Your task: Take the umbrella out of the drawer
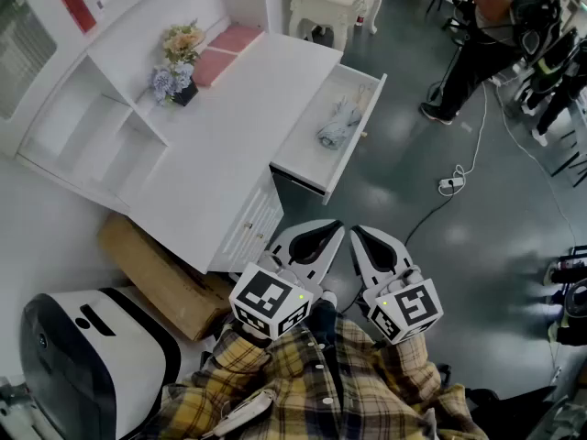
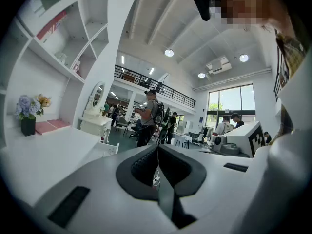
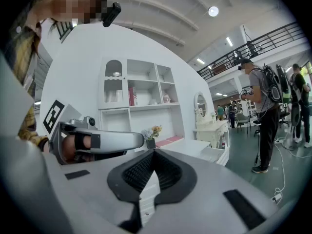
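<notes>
Approach stage: the left claw (image 1: 328, 231) and right claw (image 1: 360, 235) hover side by side, both closed on nothing. The pale grey-blue folded umbrella (image 1: 339, 123), apparently loosely bundled, lies in the white table's (image 1: 220, 154) open white drawer (image 1: 298, 174), well apart from them. Next, a claw must advance and open over it.

- The head view looks steeply down from above the person's chest. The white desk (image 1: 215, 145) lies from 10 to 12 o'clock and its open drawer (image 1: 332, 122) at 12. The left gripper (image 1: 337, 230) and right gripper (image 1: 356, 231) sit close in at 6.
- The left gripper view rides just behind its own jaws and faces almost level across the hall, with the desk at 9 o'clock.
- The right gripper view does likewise, with the left gripper at 9 o'clock.
- All three views share the flower pot (image 2: 28, 116), the drawer and the standing person (image 3: 263, 111).
</notes>
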`<state>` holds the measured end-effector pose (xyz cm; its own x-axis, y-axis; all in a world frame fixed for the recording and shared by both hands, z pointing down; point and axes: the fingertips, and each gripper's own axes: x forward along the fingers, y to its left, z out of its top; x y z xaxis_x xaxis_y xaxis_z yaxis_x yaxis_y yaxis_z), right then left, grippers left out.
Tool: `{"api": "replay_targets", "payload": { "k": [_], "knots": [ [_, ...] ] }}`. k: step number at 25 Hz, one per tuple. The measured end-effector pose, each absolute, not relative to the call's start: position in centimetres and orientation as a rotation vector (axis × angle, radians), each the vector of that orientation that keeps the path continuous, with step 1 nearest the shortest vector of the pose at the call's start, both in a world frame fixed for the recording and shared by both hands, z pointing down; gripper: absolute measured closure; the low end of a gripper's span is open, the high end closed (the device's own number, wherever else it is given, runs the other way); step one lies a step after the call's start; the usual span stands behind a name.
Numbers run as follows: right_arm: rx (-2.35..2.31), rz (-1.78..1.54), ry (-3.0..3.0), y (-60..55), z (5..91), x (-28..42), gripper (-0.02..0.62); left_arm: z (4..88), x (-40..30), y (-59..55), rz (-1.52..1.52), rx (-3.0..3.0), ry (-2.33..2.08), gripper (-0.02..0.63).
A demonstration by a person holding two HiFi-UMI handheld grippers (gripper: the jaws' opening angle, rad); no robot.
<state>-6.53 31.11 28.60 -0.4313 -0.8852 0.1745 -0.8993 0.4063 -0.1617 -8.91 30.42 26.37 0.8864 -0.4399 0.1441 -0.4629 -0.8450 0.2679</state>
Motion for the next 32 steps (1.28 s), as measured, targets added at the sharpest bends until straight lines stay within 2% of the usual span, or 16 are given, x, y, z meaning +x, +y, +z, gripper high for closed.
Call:
{"api": "replay_targets", "payload": {
  "k": [32],
  "knots": [
    [1.76, 0.372, -2.491, 26.1, 30.7, -9.5, 0.578, 28.4, -14.8, 25.1, 0.1, 2.751, -0.666, 0.584]
  ]
}}
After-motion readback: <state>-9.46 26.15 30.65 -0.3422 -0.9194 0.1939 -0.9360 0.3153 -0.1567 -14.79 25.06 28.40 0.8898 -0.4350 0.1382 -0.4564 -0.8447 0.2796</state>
